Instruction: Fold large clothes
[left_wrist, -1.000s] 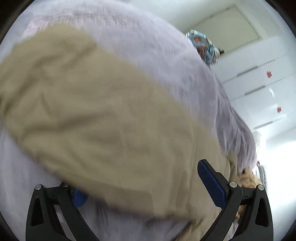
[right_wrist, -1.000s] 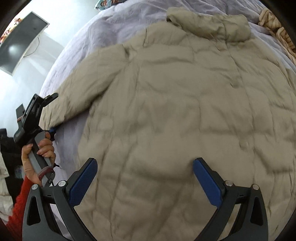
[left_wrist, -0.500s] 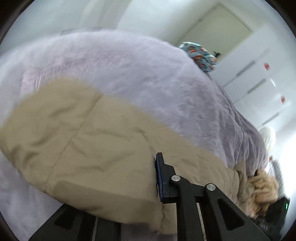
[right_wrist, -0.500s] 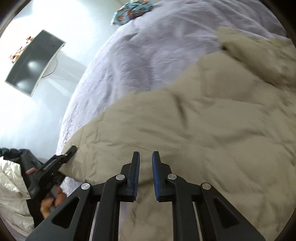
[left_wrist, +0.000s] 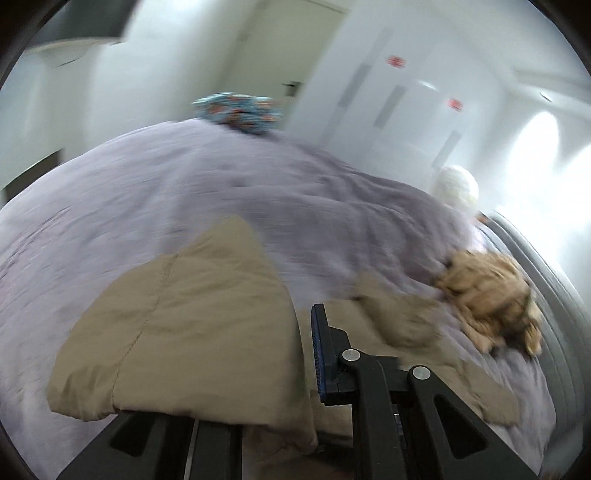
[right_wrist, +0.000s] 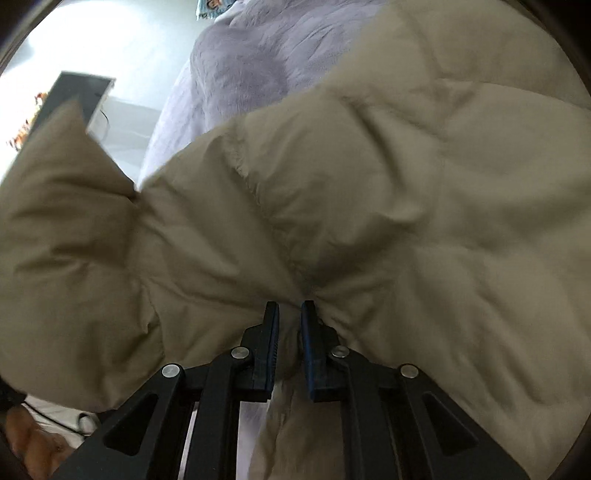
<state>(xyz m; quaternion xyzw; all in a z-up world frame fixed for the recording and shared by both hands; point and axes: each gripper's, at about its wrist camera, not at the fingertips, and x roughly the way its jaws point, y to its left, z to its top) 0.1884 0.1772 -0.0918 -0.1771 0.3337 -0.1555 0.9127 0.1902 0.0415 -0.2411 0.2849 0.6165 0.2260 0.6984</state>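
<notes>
Your right gripper (right_wrist: 289, 332) is clamped on the beige quilted puffer jacket (right_wrist: 406, 192); your left gripper (left_wrist: 295, 354) pinches its sleeve (left_wrist: 192, 325), above the lavender plush bedspread (left_wrist: 258, 192).

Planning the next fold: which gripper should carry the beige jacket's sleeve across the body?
Left, probably. The left gripper is shut on the sleeve of the beige jacket, lifted off the purple bedspread. The right gripper pinches the jacket's body, suiting it to anchoring.

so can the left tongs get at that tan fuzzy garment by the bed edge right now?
Probably not yet: the left tongs are shut on the beige jacket. The fuzzy garment lies uncovered beyond them.
</notes>
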